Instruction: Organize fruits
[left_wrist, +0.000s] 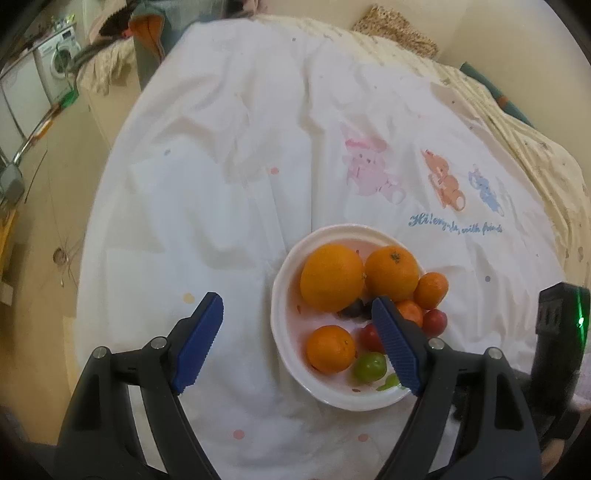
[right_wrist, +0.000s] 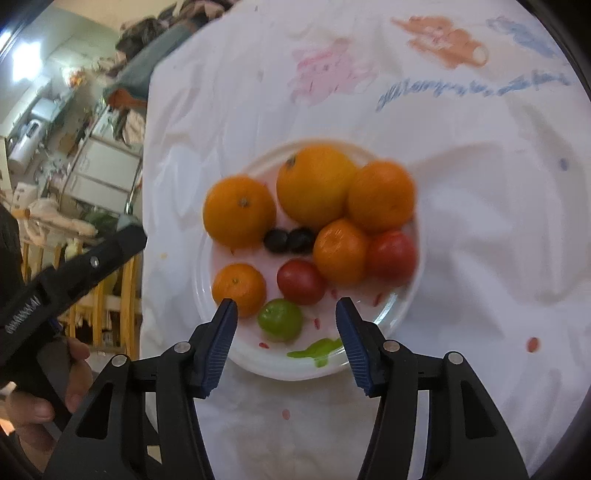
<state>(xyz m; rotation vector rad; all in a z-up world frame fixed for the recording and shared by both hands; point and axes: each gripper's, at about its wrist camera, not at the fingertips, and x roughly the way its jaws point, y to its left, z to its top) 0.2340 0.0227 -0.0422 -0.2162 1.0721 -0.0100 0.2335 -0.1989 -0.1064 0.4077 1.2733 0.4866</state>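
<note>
Both tongs hang over the fruit plate with their blue-padded jaws apart and nothing between the pads. In the right wrist view the right gripper stands spread above the near rim of the white plate, and a green fruit lies on the plate in the gap between its fingertips, clear of both pads. In the left wrist view the left gripper is spread wider: its left pad hovers over the bare cloth beside the plate, and its right pad hangs over the fruit in the dish.

All the fruit sits on that plate. Two large oranges lie at the far side with a third to their left in the right wrist view. Smaller orange fruits lie nearer, two dark grapes touch each other in the middle, and two red fruits rest toward the near right. A green smear marks the plate's near rim.

The plate rests on a rumpled white cloth printed with cartoon animals and blue script. At the left edge of the right wrist view a hand grips the other tool's black handle. Cluttered furniture and a washing machine stand beyond the cloth.
</note>
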